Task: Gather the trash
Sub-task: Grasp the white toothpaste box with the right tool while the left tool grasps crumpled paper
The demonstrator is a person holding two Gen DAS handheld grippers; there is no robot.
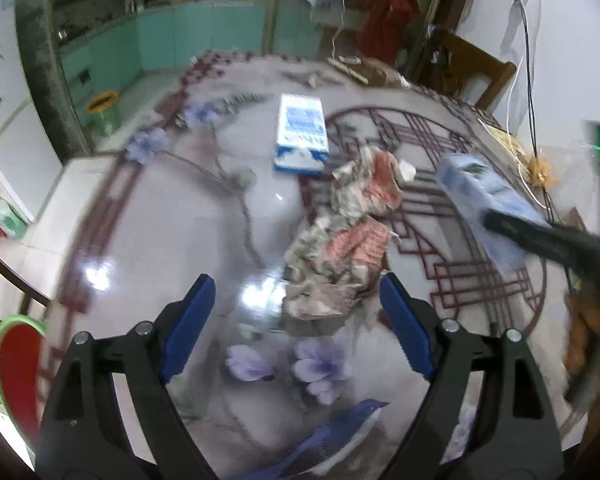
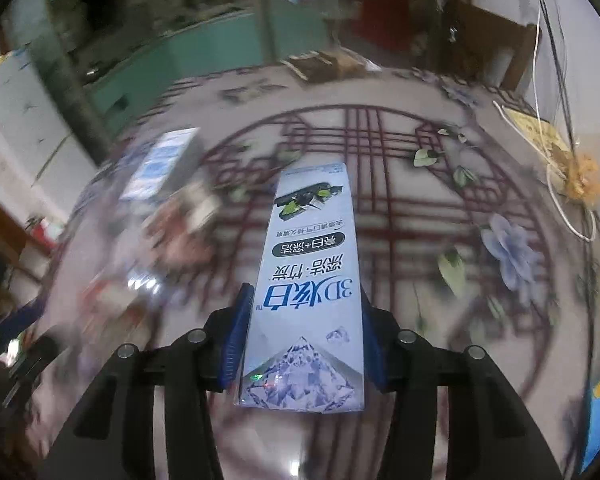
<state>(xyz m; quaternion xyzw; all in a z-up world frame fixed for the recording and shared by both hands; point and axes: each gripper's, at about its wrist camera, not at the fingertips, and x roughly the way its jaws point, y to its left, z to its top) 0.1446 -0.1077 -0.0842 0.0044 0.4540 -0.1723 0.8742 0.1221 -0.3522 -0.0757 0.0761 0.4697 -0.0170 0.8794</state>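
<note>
My right gripper (image 2: 306, 316) is shut on a long pale-blue toothpaste box (image 2: 310, 264) and holds it above the round patterned table (image 2: 440, 216). The box also shows in the left wrist view (image 1: 484, 200), at the right, with a black finger of the right gripper across it. My left gripper (image 1: 296, 300) is open, low over the table. Crumpled pink and grey wrappers (image 1: 348, 240) lie just ahead between its blue fingertips (image 1: 198, 300). A blue and white carton (image 1: 302, 132) lies flat farther back; it is blurred in the right wrist view (image 2: 160, 168).
The glossy table has flower and red lattice print. White cables and a yellow clump (image 1: 540, 168) lie at its right edge. A wooden chair (image 1: 472, 68) stands behind. A green bin (image 1: 104, 112) stands on the floor at left. A red and green object (image 1: 16, 380) is at the lower left.
</note>
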